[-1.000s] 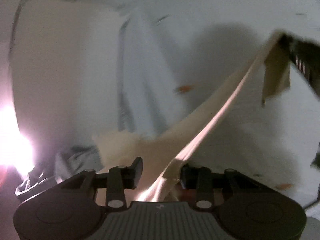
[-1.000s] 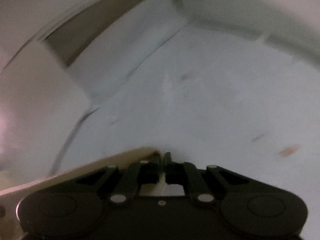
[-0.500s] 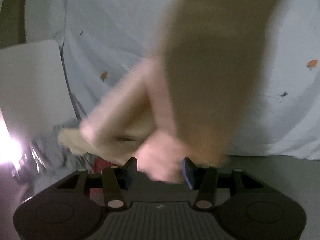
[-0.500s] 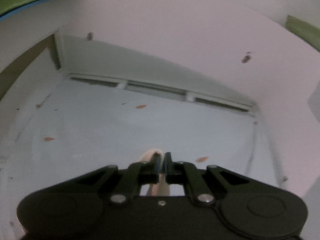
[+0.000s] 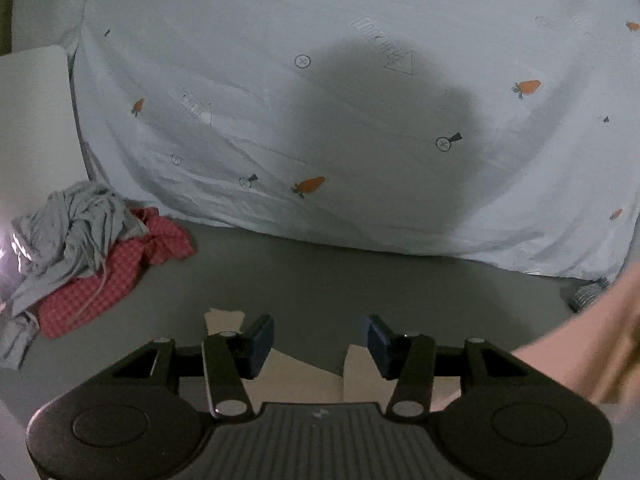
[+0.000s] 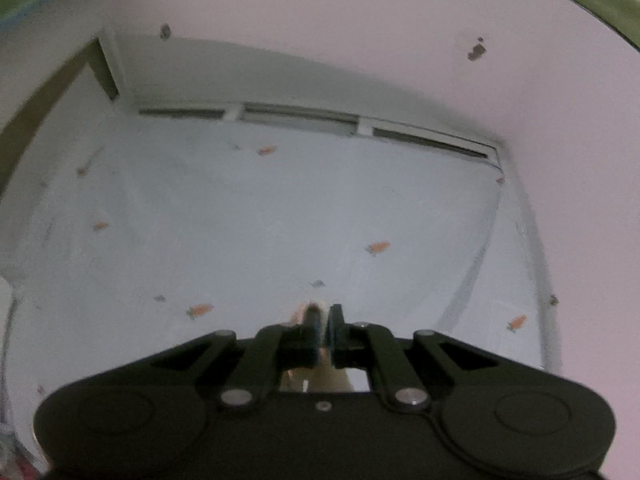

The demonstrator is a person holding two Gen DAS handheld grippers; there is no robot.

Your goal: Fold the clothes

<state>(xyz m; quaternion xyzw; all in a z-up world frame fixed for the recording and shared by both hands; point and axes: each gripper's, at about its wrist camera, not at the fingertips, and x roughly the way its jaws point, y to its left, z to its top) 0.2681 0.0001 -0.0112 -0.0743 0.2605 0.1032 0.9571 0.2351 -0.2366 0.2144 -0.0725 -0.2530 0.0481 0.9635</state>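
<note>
**Beige Garment Clamped by Right Gripper Only**

The left gripper (image 5: pixel 320 340) stands spread and empty over smooth grey floor. The right gripper (image 6: pixel 324 320) is clamped on soft beige cloth (image 6: pixel 316 380). The carrot-print sheet (image 5: pixel 320 100) lies flat and faintly creased. Crumpled grey and red clothes (image 5: pixel 88 260) sit by its lower-left edge.

From my left wrist view, a heap of clothes (image 5: pixel 80 256) lies on the floor (image 5: pixel 320 280) at left, before the bed sheet (image 5: pixel 320 100) hanging behind.
</note>
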